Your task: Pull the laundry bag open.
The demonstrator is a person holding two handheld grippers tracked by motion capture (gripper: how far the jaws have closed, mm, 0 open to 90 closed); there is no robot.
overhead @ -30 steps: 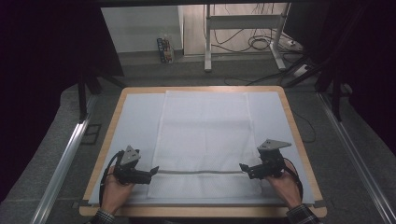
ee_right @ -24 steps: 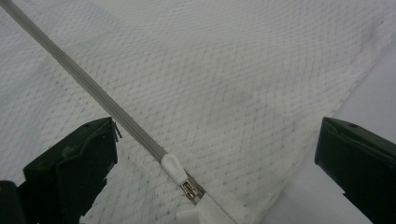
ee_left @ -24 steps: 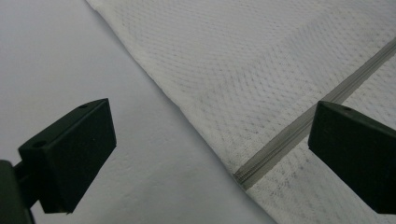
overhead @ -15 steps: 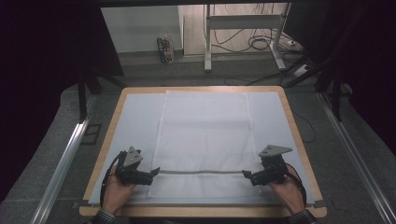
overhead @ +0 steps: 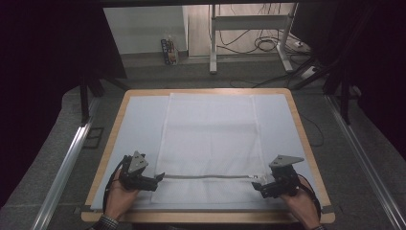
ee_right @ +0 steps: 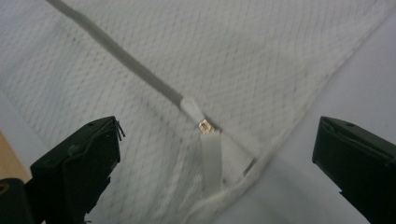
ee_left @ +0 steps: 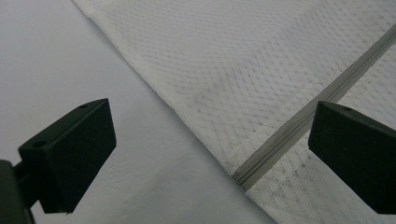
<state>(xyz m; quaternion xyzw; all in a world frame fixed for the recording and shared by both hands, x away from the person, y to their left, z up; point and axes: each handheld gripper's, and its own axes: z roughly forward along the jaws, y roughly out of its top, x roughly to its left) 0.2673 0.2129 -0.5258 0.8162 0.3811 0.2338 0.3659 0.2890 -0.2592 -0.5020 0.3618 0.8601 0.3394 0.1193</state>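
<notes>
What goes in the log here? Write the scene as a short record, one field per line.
surface: wooden-rimmed table under a pale mat
item: white mesh bag, lying flat
zipper: grey zipper across the near part, zipper pull at the right end
left gripper: open, at the zipper's left end
right gripper: open, jaws either side of the pull
</notes>
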